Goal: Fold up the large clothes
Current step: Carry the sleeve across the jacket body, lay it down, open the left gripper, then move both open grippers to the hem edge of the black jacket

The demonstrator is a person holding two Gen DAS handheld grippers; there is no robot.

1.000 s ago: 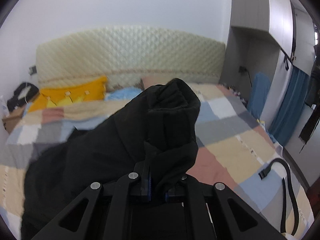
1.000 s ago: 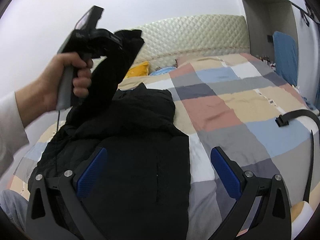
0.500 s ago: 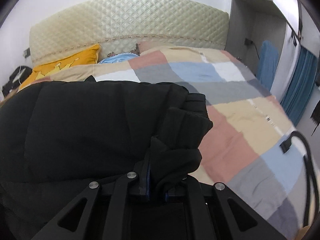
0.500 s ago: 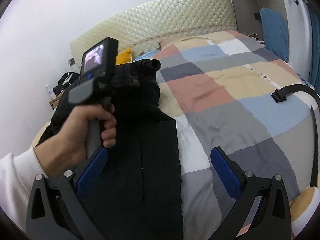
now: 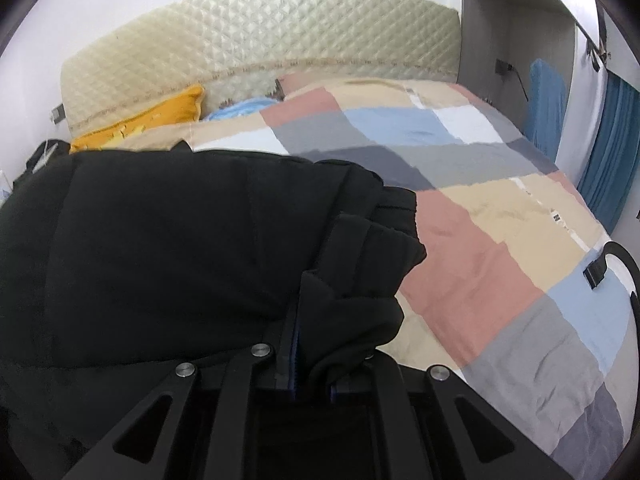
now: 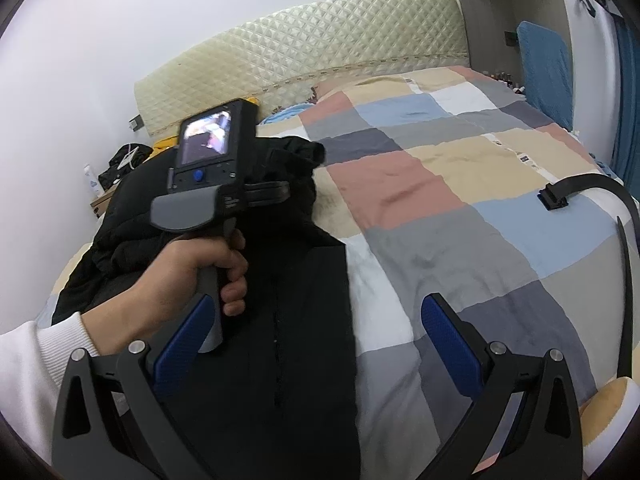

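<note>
Your left gripper (image 5: 312, 364) is clamped on a cuff of the black padded jacket (image 5: 160, 248), and you have brought it down from mid-air: the sleeve (image 5: 372, 248) now lies folded across the jacket body on the bed (image 5: 480, 264). This fold looks ready for release. Your right gripper (image 6: 316, 344) waits with jaws wide and empty over the jacket's near edge.
</note>
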